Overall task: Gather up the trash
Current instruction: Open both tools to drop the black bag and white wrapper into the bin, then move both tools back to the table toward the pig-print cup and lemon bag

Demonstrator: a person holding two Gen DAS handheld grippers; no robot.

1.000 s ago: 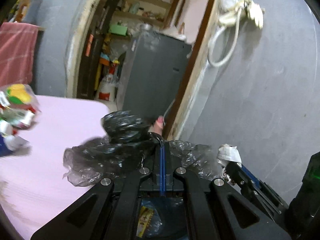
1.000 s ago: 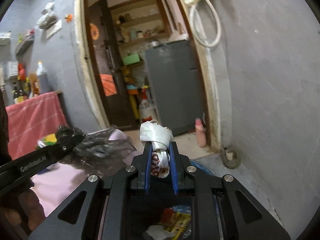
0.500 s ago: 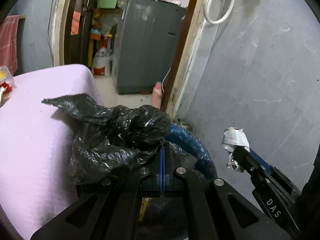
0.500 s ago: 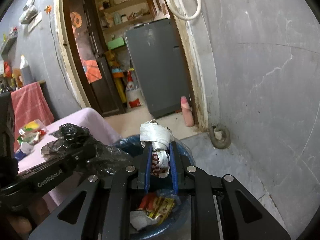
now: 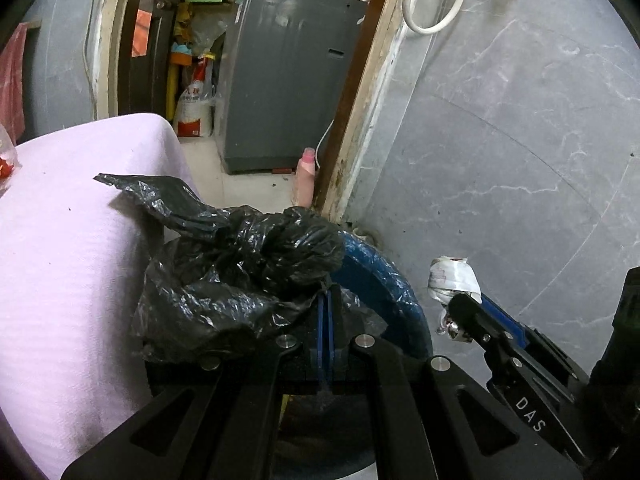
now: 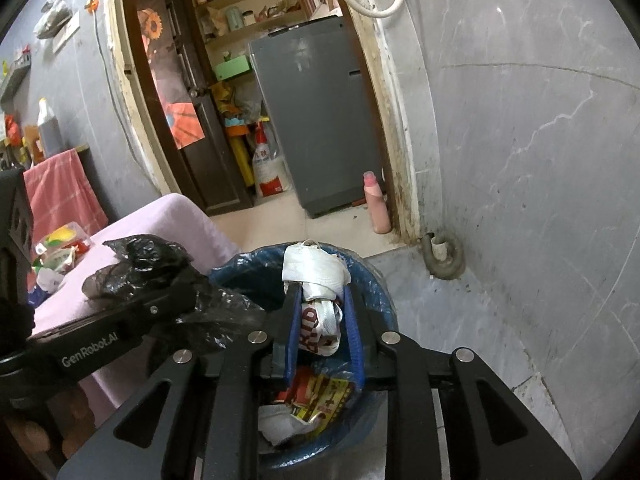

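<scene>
My left gripper [image 5: 327, 300] is shut on a crumpled black plastic bag [image 5: 240, 264] and holds it over the near rim of the blue-lined trash bin [image 5: 384, 280]. It also shows in the right wrist view [image 6: 160, 304], with the black bag [image 6: 148, 264]. My right gripper [image 6: 320, 292] is shut on a crumpled white wrapper [image 6: 316, 276] with red print, held above the open bin [image 6: 372, 280]. The wrapper also shows in the left wrist view [image 5: 452, 280], to the right of the bin. Wrappers [image 6: 316, 400] lie inside the bin.
A table with a pink cloth [image 5: 72, 240] stands left of the bin, with more wrappers [image 6: 56, 252] on it. A grey wall [image 5: 520, 140] is right. A doorway shows a grey appliance [image 6: 320, 120], a pink bottle [image 6: 378, 208] and a floor pipe [image 6: 442, 256].
Both grippers have come down and forward from table height to above the bin, each with its trash. The bin's inside has come into view.
</scene>
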